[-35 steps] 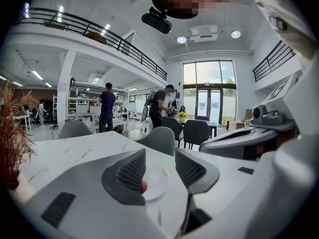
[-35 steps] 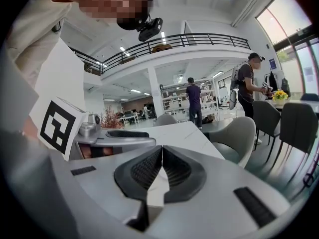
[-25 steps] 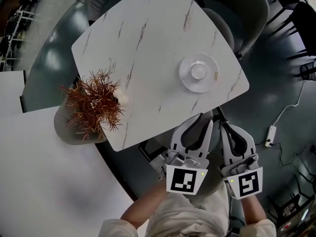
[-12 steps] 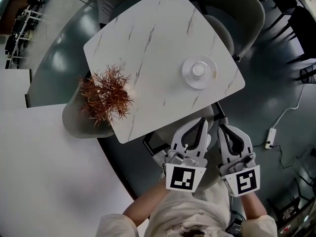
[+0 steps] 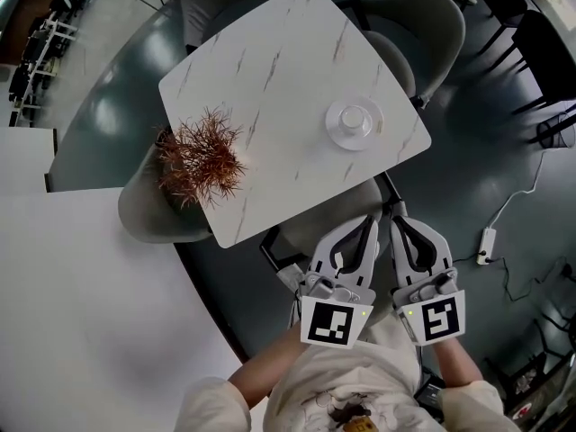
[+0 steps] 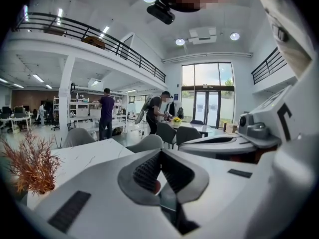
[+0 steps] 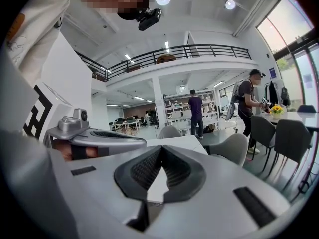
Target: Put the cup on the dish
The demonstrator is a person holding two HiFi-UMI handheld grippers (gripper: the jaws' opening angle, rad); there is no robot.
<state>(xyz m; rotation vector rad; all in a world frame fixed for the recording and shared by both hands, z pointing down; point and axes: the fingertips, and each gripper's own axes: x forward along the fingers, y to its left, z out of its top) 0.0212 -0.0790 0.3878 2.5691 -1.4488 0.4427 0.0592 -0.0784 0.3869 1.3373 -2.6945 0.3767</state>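
Observation:
In the head view a small white cup (image 5: pixel 353 115) stands upright on a white dish (image 5: pixel 335 132), near the right corner of the white marble table (image 5: pixel 270 70). Both grippers are held close to my body, below the table's near edge and well away from the cup. The left gripper (image 5: pixel 370 220) is shut with nothing in it; in its own view the ridged pads (image 6: pixel 149 169) meet at the tips. Beside it the right gripper (image 5: pixel 396 221) is also shut and empty, and its pads (image 7: pixel 175 167) touch.
A dried reddish plant (image 5: pixel 200 157) stands at the table's left edge. Grey chairs (image 5: pixel 423 25) (image 5: pixel 148 212) surround the table. A white tabletop (image 5: pixel 81 313) fills the lower left. A power strip with cable (image 5: pixel 487 244) lies on the floor. People (image 6: pixel 106 112) stand far off.
The table with the cup on the dish has slid up and away in the head view. Both grippers have stayed low by my body. The left gripper's fingers have drawn together.

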